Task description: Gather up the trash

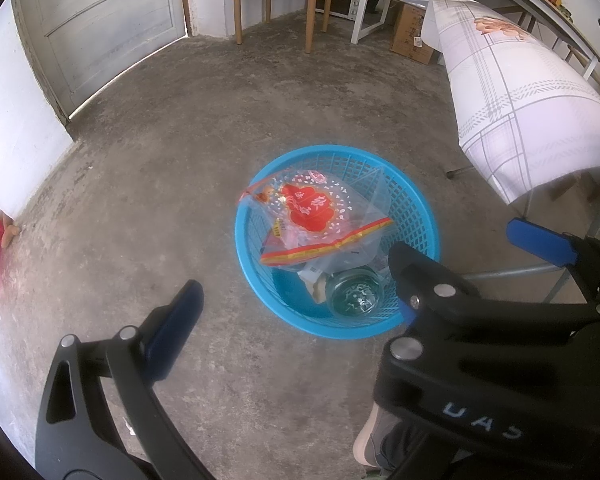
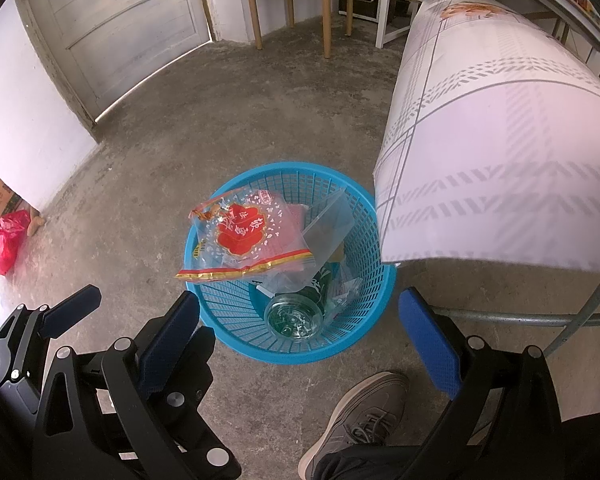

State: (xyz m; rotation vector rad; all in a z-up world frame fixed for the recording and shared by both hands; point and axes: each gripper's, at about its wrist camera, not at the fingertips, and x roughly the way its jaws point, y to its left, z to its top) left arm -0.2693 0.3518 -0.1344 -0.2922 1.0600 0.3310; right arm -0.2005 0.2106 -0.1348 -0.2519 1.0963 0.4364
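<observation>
Both my grippers — left gripper (image 1: pixel 296 304), right gripper (image 2: pixel 300 320) — gape empty; mid-frame in the blue basket (image 2: pixel 220 304), the crinkly snack bag (image 2: pixel 244 240) looks light, slippery — I'd pinch its sealed edge.

One basket (image 2: pixel 356 344), one bottle (image 2: pixel 296 314), two bags (image 2: pixel 244 236).

A blue mesh basket (image 1: pixel 412 208) is seen standing on the concrete floor (image 1: pixel 160 184), just beside a table draped with a checked cloth (image 1: pixel 516 92). Inside it, a clear plastic bag with a red printed label (image 1: pixel 308 208) is propped against the wall above a green glass bottle (image 1: pixel 354 294) lying bottom-up. The left gripper (image 1: pixel 296 300) is held wide apart above the basket's near rim, with the right gripper (image 1: pixel 540 240) spread open beside it.
</observation>
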